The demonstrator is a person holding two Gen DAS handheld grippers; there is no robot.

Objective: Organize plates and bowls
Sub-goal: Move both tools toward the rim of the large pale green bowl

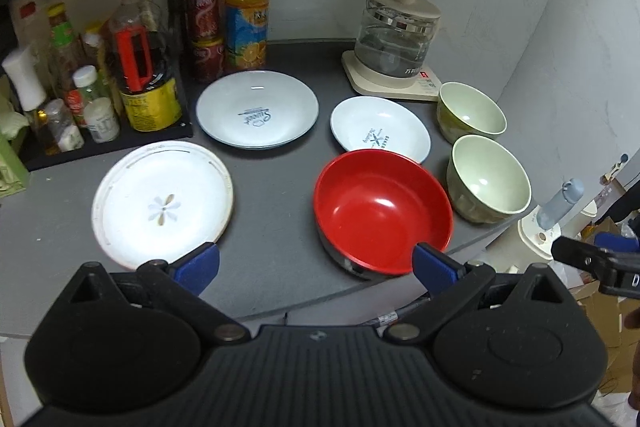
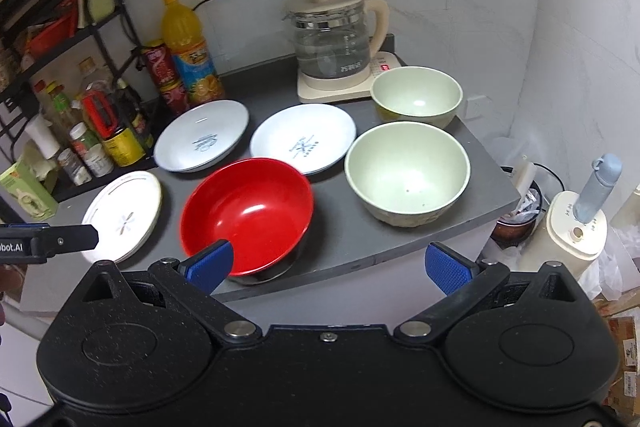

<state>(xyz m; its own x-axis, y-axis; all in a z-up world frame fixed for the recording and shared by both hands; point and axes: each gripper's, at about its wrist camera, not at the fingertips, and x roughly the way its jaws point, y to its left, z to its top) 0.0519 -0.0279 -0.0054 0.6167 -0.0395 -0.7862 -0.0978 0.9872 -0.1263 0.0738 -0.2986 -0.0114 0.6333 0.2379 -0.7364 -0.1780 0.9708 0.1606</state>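
Observation:
On the grey counter (image 1: 272, 163) stand a red bowl (image 1: 382, 209) near the front edge, two pale green bowls (image 1: 490, 177) (image 1: 470, 113) at the right, a white flower-marked plate (image 1: 162, 203) at the left, and two white printed plates (image 1: 256, 109) (image 1: 380, 129) behind. My left gripper (image 1: 316, 265) is open, hovering at the counter's front between the flower plate and the red bowl. My right gripper (image 2: 328, 265) is open too; its left fingertip overlaps the red bowl (image 2: 248, 213) in view, with the nearer green bowl (image 2: 406, 173) ahead. Nothing is held.
A glass kettle (image 1: 394, 41) on its base sits at the back right. An orange juice bottle (image 1: 246, 3), red cans (image 1: 204, 27) and a black rack of sauce bottles (image 1: 140, 67) line the back left. White wall bounds the right; clutter lies below the counter's right edge.

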